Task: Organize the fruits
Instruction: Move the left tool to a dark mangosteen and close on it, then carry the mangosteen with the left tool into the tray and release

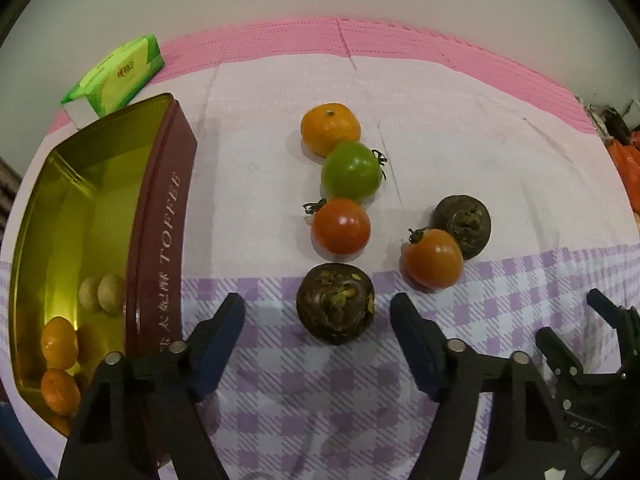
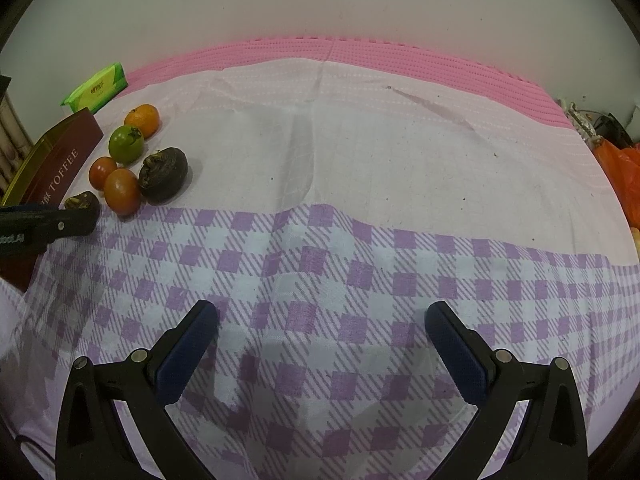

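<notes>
Left wrist view: our left gripper [image 1: 318, 316] straddles, untouched, a dark fruit [image 1: 335, 303]; our right gripper [image 2: 321, 322] gapes wide, empty.

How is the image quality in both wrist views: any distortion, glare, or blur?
Left wrist view: strong fisheye bending with dark corners; the gold inside of the toffee tin mirrors the fruit in it, small highlights on the red tomato; sharp. Right wrist view: same curvature, flat dim light, soft shadows under the right gripper; no blur.
</notes>
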The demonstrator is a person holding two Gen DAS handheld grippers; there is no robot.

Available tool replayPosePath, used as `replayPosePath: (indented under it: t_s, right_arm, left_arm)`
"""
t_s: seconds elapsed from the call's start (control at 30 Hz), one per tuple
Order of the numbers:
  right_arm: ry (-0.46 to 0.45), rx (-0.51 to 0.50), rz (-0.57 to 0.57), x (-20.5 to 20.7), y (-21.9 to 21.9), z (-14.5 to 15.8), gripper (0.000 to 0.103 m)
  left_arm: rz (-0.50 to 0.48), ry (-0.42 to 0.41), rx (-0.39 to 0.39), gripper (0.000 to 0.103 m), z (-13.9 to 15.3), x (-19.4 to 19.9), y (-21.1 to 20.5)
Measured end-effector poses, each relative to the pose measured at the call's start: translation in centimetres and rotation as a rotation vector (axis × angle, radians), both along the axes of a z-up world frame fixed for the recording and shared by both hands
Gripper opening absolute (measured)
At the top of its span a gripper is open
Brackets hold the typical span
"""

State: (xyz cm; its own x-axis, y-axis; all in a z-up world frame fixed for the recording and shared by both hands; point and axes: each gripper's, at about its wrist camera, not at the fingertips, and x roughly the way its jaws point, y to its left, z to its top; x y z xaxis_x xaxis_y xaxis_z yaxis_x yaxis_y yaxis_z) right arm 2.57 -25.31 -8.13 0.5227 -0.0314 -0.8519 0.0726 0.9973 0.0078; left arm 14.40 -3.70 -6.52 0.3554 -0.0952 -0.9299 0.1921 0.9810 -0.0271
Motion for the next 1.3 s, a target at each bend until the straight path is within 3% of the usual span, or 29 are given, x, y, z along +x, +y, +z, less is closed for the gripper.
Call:
replayPosePath:
  t_s: [0.1, 0.3, 0.47, 0.73, 1.3]
  right_arm:
    - [0.0, 0.0, 0.001, 0.1, 0.1, 0.0, 0.103]
    - [-0.001, -0.001, 0.0, -0.1, 0.1, 0.0, 0.103]
    - [-0.001, -0.001, -0.001, 0.0, 0.1, 0.0, 0.103]
    - [-0.002, -0.001, -0.002, 0.0, 0.1, 0.0, 0.103]
    - [-0.004, -0.002, -0.003, 0.0, 0.1, -0.1, 0.103]
  left_arm:
    - [0.001, 0.002, 0.005, 0.067, -0.4, 0.4, -0.1]
    - [-0.016, -0.007, 0.024, 0.054, -0.8, 0.2, -0.8]
    - [-0.013, -0.008, 0.025, 0.037, -0.6, 0.2, -0.9]
    - [-0.009, 0.002, 0.015, 0.036, 0.0, -0.1, -1.0]
    - [0.002, -0.074, -0.006, 0.036, 5.3, -1.9, 2.0]
